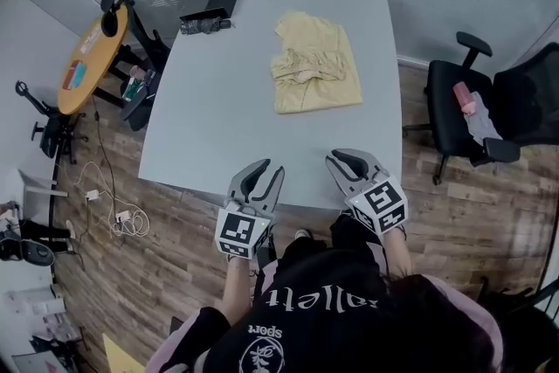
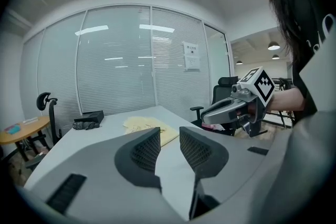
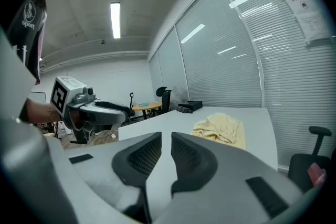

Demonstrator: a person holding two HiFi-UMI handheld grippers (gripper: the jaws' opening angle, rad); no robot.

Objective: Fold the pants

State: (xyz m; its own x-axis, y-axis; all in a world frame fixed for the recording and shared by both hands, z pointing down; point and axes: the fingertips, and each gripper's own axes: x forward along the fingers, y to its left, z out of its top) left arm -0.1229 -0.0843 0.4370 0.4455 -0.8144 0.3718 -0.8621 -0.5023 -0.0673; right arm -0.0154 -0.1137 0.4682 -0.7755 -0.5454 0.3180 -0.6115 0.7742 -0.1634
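Left tool (image 2: 169,134): jaws part-way apart, a narrow gap, nothing between the pads. I hold it just over the near edge of the tabletop (image 1: 218,118).
Right tool (image 3: 166,138): jaws nearly together, a slim gap showing, nothing held. It sits beside the left tool at the same near edge and points slightly down across the top.
Tool-to-cloth gap: both tools well apart from the pants (image 1: 314,65), with bare tabletop between.
Pants, place: far half of the tabletop, right of centre, lying flat.
Pants, look: pale yellow, thin cloth in a rough rectangle. There is a bunched, wrinkled patch near the middle-left; the right side and near edge are smoother.
Long axis: runs away from me, near to far, leaning a little to one side. I cannot tell which end is the waist.
Handling (my judgement): light, limp, no stiffness. It will drape and sag from any pinch and slide easily on the smooth top. Not fragile.
Where to grip (my judgement): the two near corners, one per tool, pinching all the layers at the edge. I would avoid the bunched patch, where a pinch may catch one layer only.
Other items: black box (image 1: 210,3) at the far left corner, clear of the cloth.
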